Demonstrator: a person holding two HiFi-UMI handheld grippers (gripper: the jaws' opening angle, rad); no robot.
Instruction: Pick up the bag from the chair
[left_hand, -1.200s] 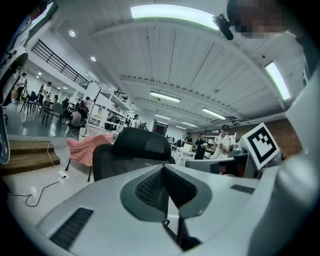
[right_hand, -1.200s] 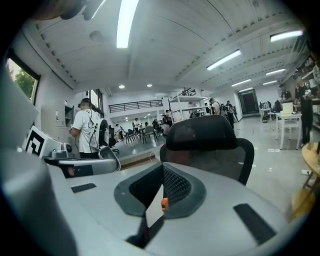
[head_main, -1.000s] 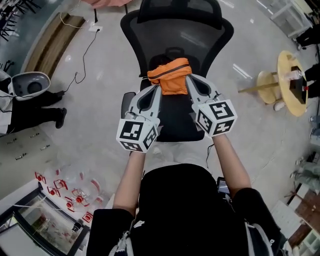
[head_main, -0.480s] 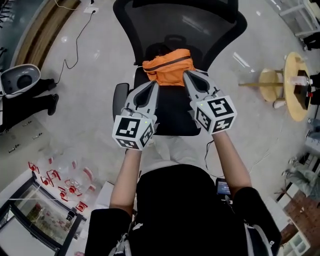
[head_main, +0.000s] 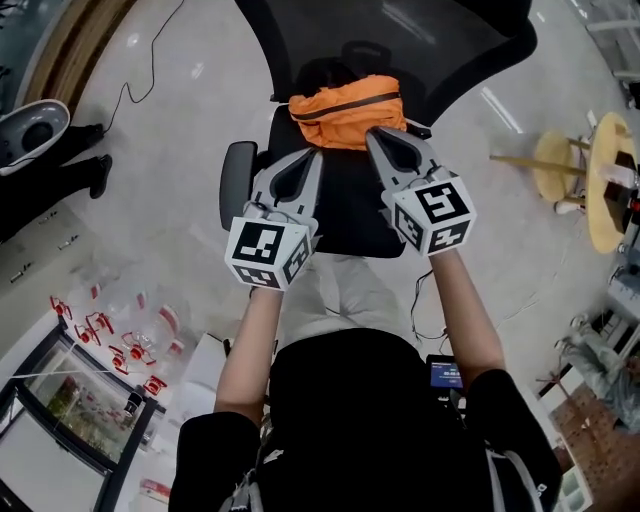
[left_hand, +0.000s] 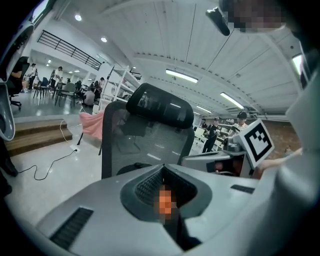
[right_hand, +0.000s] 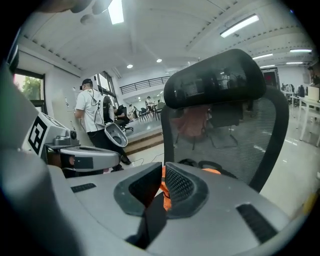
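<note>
On the chair (head_main: 350, 215), against its backrest (head_main: 430, 35), lies the orange bag (head_main: 347, 108). The left gripper (head_main: 316, 155) and right gripper (head_main: 374, 135) both reach its near edge, fingers pressed together. Orange shows in the right slit; whether cloth is pinched I cannot tell.

Seat front (head_main: 350, 215) open to approach; mesh backrest (head_main: 420, 45) blocks behind orange bag (head_main: 345, 108); armrest (head_main: 236, 182) flanks seat's left edge.
</note>
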